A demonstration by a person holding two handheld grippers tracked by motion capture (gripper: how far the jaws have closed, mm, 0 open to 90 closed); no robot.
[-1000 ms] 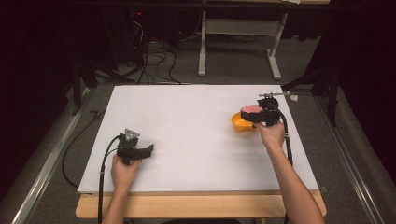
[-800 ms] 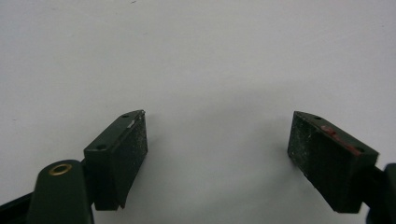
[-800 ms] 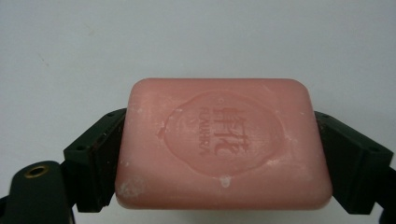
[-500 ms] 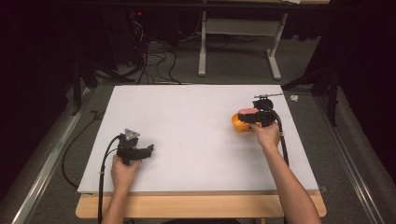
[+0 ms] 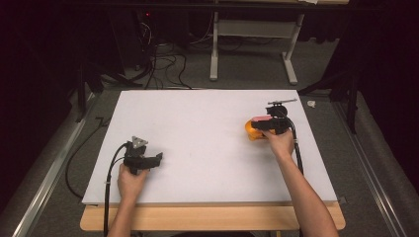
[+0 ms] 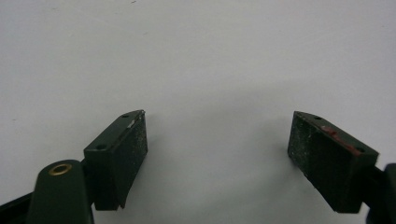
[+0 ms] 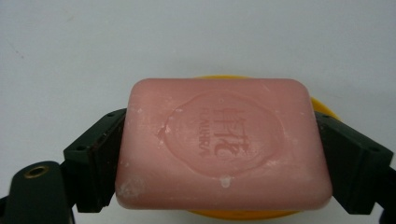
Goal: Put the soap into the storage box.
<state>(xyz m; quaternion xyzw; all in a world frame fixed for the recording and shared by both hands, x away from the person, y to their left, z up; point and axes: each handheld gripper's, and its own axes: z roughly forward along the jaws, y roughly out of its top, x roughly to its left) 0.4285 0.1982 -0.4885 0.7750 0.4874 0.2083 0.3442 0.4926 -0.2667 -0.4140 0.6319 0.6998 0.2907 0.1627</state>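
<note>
A pink bar of soap (image 7: 224, 144) with an embossed stamp sits clamped between the two black jaws of my right gripper (image 7: 219, 154), held just over a yellow dish (image 7: 322, 108) whose rim peeks out behind and below it. In the high view the right gripper (image 5: 264, 124) holds the soap (image 5: 261, 119) over the yellow dish (image 5: 250, 131) at the table's right side. My left gripper (image 5: 157, 159) rests at the front left of the white table (image 5: 197, 138); in its own view the left gripper (image 6: 217, 154) stands open with only bare white surface between its pads.
Black cables (image 5: 111, 170) trail from each gripper toward the front edge. A small metal stand (image 5: 281, 102) sits just behind the right gripper. Beyond the table lie grey floor, table legs (image 5: 214, 49) and tangled cords (image 5: 158, 59).
The right gripper with the soap has shifted slightly toward the far side over the dish. The left gripper has stayed put.
</note>
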